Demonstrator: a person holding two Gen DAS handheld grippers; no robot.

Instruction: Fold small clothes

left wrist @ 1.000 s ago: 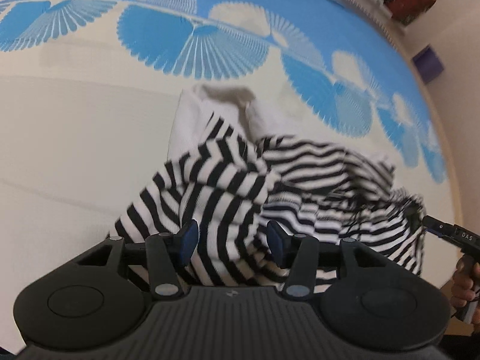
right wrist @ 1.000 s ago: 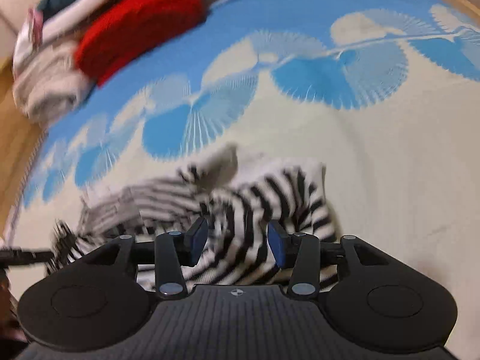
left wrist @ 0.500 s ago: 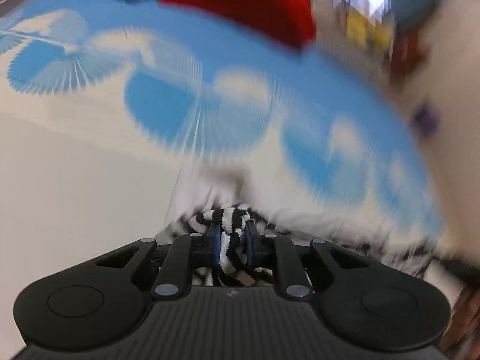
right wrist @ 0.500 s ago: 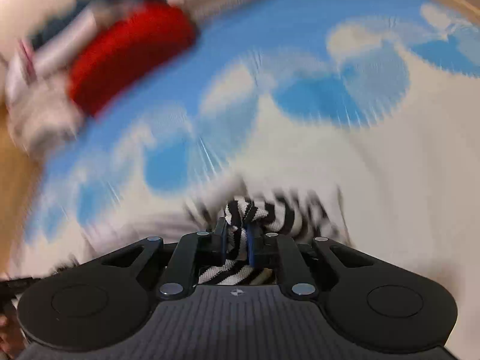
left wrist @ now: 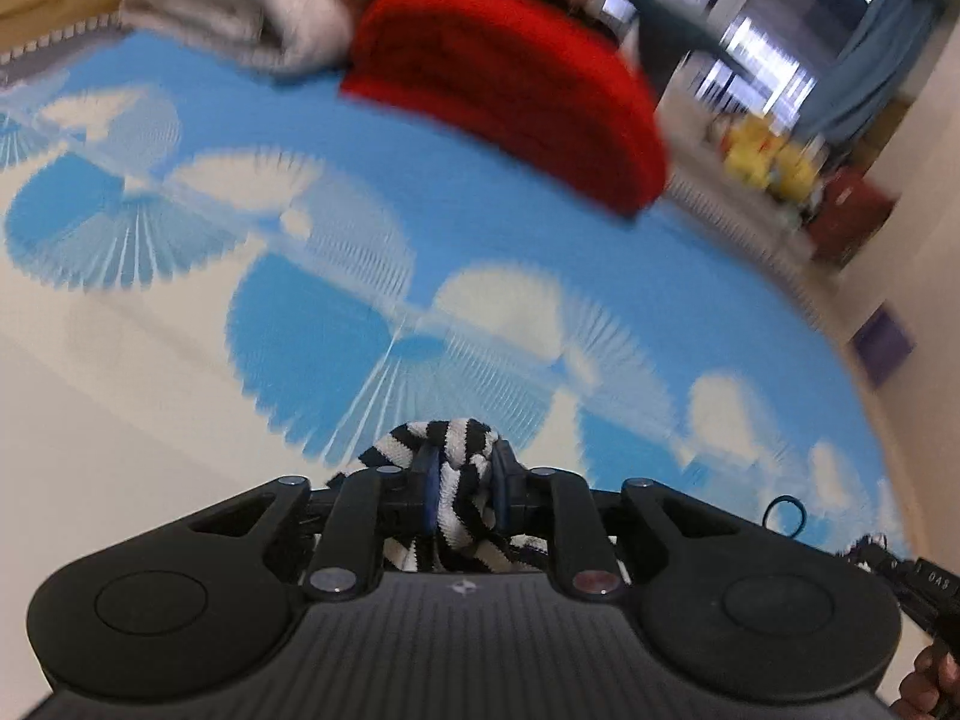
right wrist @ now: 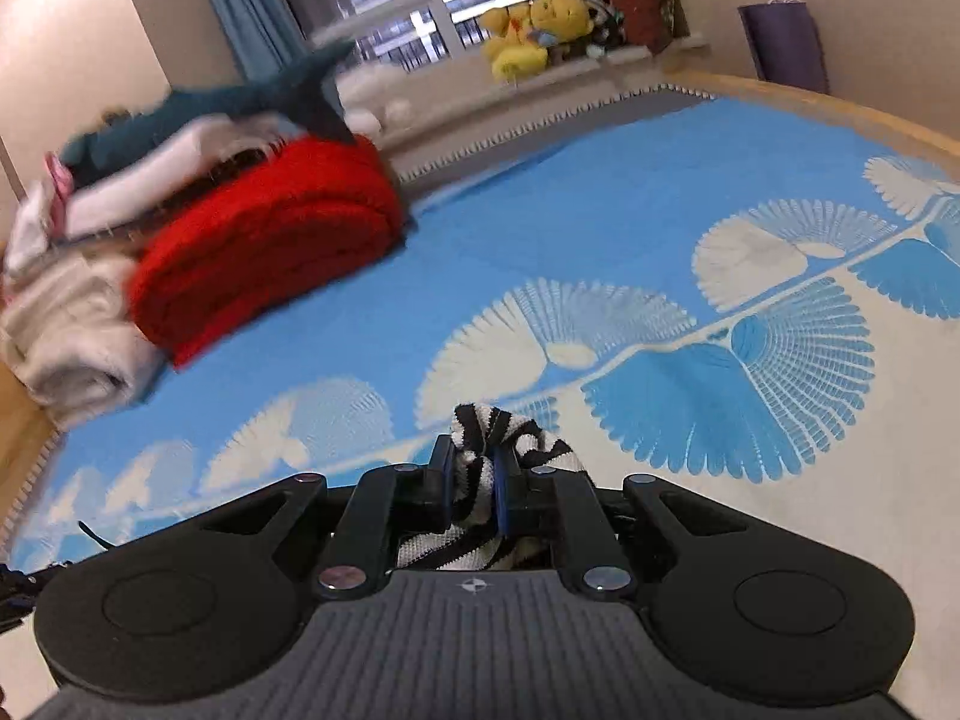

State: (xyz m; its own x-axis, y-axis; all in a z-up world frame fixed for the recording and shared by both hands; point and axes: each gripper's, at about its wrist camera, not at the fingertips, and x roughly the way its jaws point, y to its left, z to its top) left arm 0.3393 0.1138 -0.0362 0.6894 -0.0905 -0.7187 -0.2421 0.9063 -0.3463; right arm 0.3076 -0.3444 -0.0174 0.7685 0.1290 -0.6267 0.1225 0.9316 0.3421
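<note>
The left gripper (left wrist: 462,495) has its two blue pads pressed on a bunched fold of the black-and-white striped garment (left wrist: 459,468); the log-free look of it is a narrow gap filled with cloth, and the jaws are easing slightly apart while the fabric stays between them. The right gripper (right wrist: 474,489) pinches another fold of the same striped garment (right wrist: 510,438), its pads nearly together with the cloth wedged between. In both views the garment rises just past the fingertips and hangs down behind the gripper bodies, above the blue and cream bedspread (right wrist: 600,228).

Beyond the striped garment, far across the bedspread, lies a folded red blanket (right wrist: 264,240), with a pile of pale folded laundry (right wrist: 66,336) touching it on its left and a dark blue plush shark (right wrist: 240,102) on top. Behind the red blanket, further from the garment, a yellow plush toy (right wrist: 534,30) sits on the window ledge. At the lower right edge of the left wrist view, part of a hand (left wrist: 930,684) shows.
</note>
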